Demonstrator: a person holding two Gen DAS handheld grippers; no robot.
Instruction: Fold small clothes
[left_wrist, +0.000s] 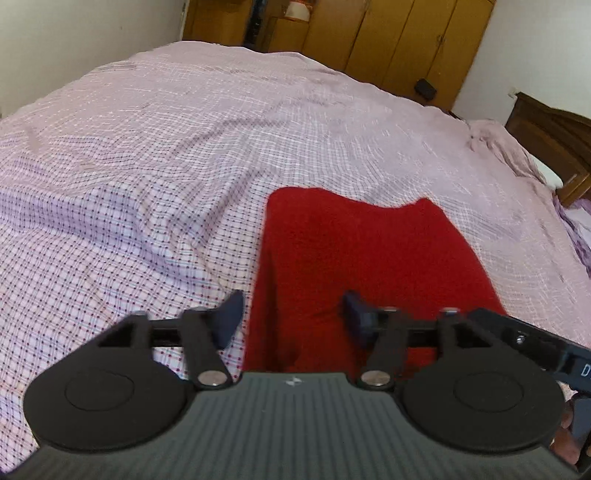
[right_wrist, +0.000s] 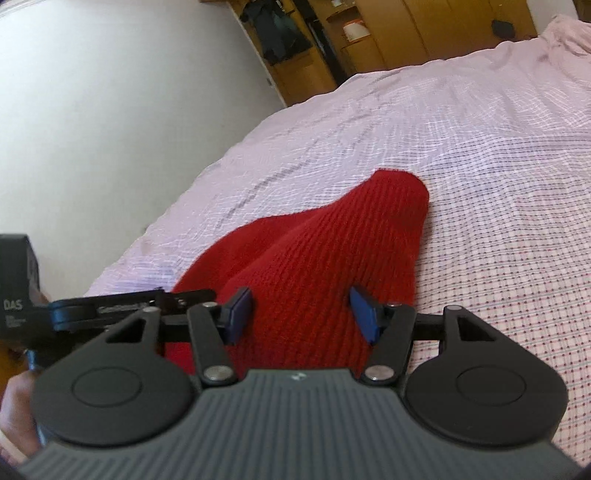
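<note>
A red knitted garment (left_wrist: 365, 266) lies on the pink checked bedsheet (left_wrist: 147, 166). It looks folded into a long strip. My left gripper (left_wrist: 293, 319) is open and empty, just above the garment's near left edge. In the right wrist view the same red garment (right_wrist: 325, 258) runs away from me. My right gripper (right_wrist: 303, 314) is open and empty, straddling the garment's near end. The other gripper's black body (right_wrist: 92, 310) shows at the left edge of that view.
The bed fills both views, with rumpled pink bedding (left_wrist: 495, 144) at its far right. Wooden wardrobes (left_wrist: 388, 40) stand beyond the bed. A dark wooden headboard (left_wrist: 554, 147) is at the right. A white wall (right_wrist: 110, 110) runs along the bed's left side.
</note>
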